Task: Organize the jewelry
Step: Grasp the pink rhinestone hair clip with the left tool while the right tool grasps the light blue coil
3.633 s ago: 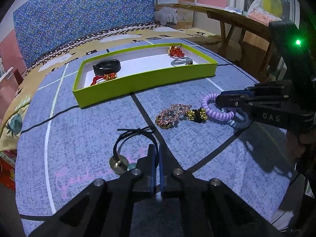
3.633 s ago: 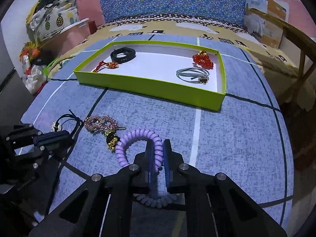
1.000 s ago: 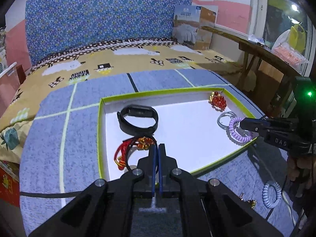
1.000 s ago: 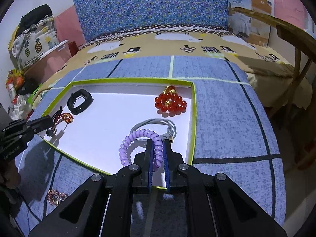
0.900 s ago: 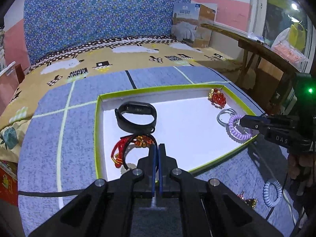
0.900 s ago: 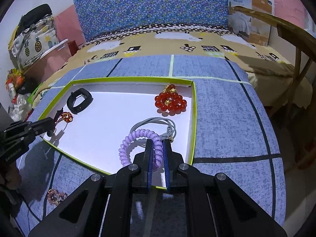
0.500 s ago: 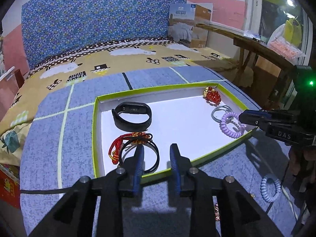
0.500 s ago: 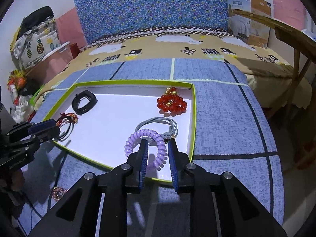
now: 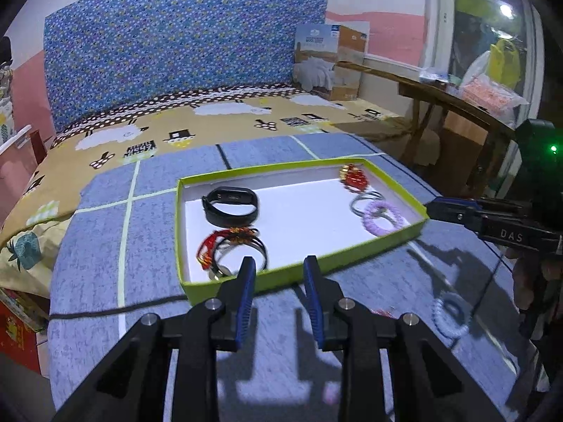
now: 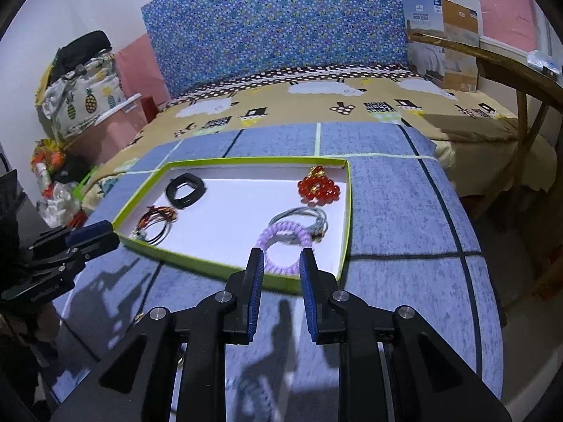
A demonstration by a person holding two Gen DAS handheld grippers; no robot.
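Note:
A lime-green tray [image 9: 352, 261] lies on the blue cloth. In its near left corner a black cord necklace [image 9: 258, 246] rests beside a red tassel [image 9: 211, 244]. Just short of the tray's front rim, my left gripper [image 9: 278, 267] has its jaws opening, with nothing between them. A purple coil band [image 10: 278, 228] lies in the tray's near right corner on a grey hair tie [image 10: 302, 215]. My right gripper [image 10: 279, 260] stands open just in front of it, apart from the coil. The tray also holds a black wristband [image 9: 230, 205] and red beads [image 10: 318, 188].
A pale blue coil band [image 9: 450, 316] lies on the cloth in front of the tray, below the right gripper. A wooden table [image 9: 457, 103] stands at the right and a cardboard box [image 9: 330, 56] behind. Bags [image 10: 81, 81] pile up at the left.
Both grippers opened and let go: the black cord necklace and the purple coil now lie in the tray. Both grippers pulled back from the tray and rose a little.

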